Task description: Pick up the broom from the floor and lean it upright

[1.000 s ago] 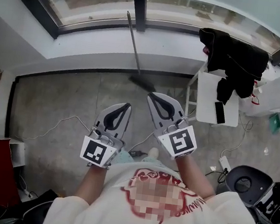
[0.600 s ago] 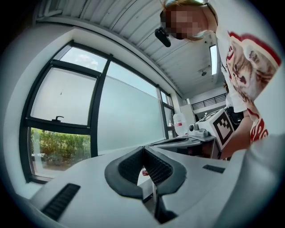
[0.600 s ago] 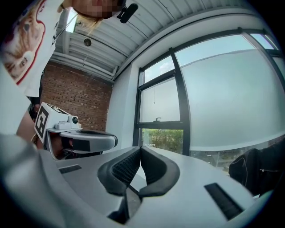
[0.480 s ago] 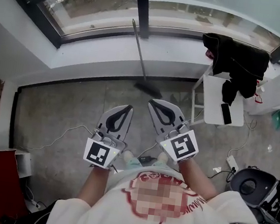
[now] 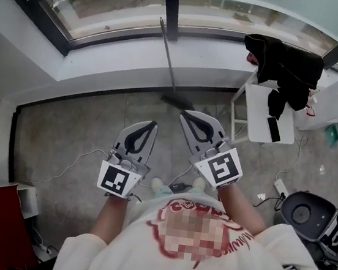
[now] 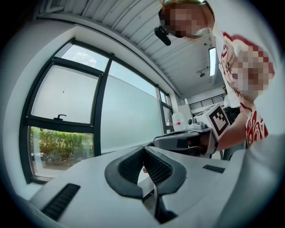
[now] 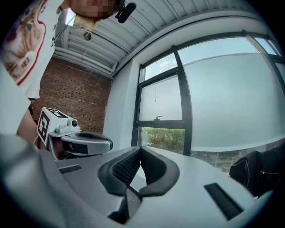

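the broom (image 5: 168,60) stands in the upper middle of the head view. its handle leans up against the white wall (image 5: 104,67) under the window, and its dark head rests on the grey floor (image 5: 64,130) at the foot of that wall. it has kept this same lean through the last second, with nothing touching it, so it looks settled rather than sliding.

the left gripper (image 5: 153,125) and the right gripper (image 5: 183,113) sit side by side in the middle of the frame, well apart from the broom. both are clenched with nothing between the pads; each gripper view shows the ribbed pads meeting at the tips and only window behind them. they have stayed empty and closed over the same second, and only the view has drifted a little.

the white chair (image 5: 264,113) with dark clothes (image 5: 289,67) on it stands to the right, clear of the broom.

judged from this, the lean is done and holding, and the task seems finished.
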`<state>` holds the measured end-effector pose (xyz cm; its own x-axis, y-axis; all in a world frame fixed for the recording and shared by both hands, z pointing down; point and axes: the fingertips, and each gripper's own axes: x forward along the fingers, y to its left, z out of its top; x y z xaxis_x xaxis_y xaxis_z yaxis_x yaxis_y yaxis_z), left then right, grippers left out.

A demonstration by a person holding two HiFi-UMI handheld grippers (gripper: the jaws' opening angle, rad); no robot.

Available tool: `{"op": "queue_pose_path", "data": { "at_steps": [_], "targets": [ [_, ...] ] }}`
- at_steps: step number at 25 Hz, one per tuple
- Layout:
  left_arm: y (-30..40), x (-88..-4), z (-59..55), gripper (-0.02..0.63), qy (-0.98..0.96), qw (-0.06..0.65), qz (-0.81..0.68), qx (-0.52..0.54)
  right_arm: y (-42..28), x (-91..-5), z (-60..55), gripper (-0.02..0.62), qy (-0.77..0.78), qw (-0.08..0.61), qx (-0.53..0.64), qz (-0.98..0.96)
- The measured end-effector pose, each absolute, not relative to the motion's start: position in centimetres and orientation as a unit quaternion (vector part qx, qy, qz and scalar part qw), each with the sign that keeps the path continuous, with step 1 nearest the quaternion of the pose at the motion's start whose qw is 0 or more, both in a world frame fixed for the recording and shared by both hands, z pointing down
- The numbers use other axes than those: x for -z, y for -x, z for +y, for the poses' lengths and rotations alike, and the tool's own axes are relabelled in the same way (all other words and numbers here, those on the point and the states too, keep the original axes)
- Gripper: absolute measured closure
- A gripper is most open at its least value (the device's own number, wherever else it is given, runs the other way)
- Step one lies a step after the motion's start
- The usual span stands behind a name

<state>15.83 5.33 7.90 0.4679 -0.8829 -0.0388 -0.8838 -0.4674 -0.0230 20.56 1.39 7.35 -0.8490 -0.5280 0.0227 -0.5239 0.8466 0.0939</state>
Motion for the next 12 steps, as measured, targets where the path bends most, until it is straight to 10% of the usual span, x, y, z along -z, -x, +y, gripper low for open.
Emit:
{"op": "queue_pose_path", "data": {
  "at_steps": [12],
  "targets": [
    [-14.2, -7.2, 5.9, 0.584, 0.861, 0.027, 0.508, -0.032, -18.8, -6.3, 2.2, 0.571, -0.283, 0.012, 0.064, -0.957]
  ]
}}
